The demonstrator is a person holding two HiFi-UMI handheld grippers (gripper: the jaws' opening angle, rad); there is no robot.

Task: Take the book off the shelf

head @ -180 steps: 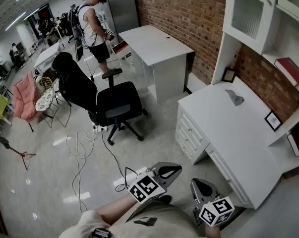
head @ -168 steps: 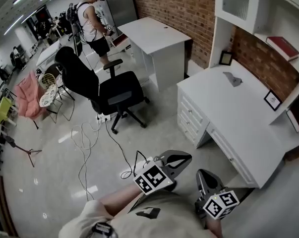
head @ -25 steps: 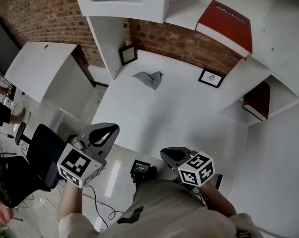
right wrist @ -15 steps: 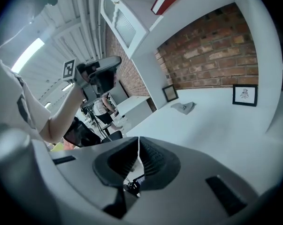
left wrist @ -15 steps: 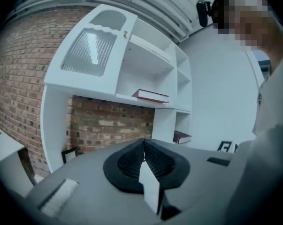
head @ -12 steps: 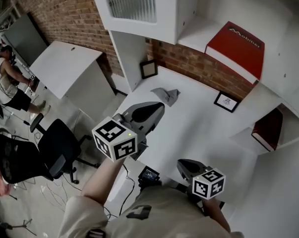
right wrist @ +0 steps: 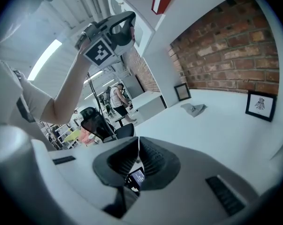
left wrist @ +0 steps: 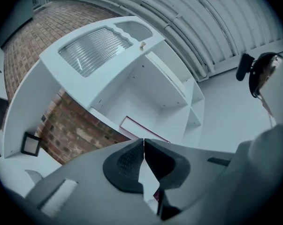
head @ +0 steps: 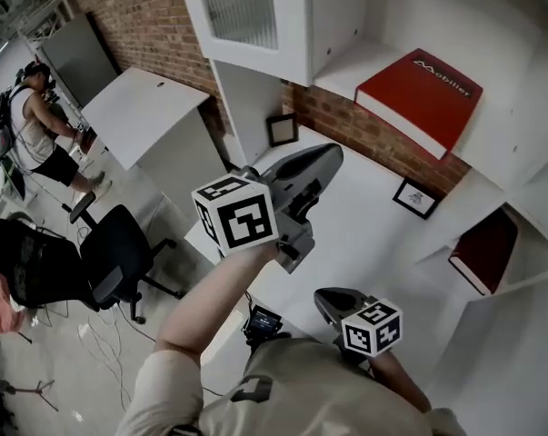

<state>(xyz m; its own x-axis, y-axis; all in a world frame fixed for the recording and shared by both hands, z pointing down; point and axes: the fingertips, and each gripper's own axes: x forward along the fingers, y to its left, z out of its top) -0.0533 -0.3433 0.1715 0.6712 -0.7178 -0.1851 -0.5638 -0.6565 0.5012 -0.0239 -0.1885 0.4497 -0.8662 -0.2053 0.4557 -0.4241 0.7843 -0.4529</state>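
The red book [head: 421, 92], a hardcover with white lettering on its cover, lies flat and closed, cover up, on the white shelf [head: 344, 62]. Its white page edge is turned toward the shelf's open front.

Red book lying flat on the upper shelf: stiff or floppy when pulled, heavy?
The red book looks like a thick hardcover, so probably stiff and fairly heavy. Flat on the smooth white shelf, it should slide, not tip.
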